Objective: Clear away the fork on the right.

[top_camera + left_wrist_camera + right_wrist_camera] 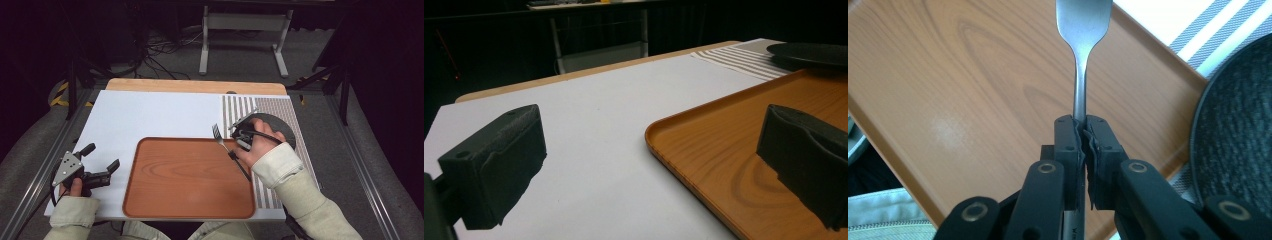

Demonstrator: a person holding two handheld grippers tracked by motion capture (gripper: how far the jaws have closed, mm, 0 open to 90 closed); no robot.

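A person sits at a desk (150,110) covered by a white sheet, holding a two-jaw gripper in each hand. A rectangular wood-grain tray (185,175) with rounded corners and a low raised rim lies near the desk's front edge. The right gripper (233,154) has its jaws pinched tight on the slim handle of a metal fork (220,138), held over the tray's right edge, tines pointing toward the desk's far edge. The fork is plain, dull silver (its neck widens into a flat shoulder in the right gripper view). A dark round plate (280,131) sits on a grey-and-white striped mat (240,107) by the right edge. The left gripper (102,162) rests at the front left corner, jaws spread wide and holding nothing.
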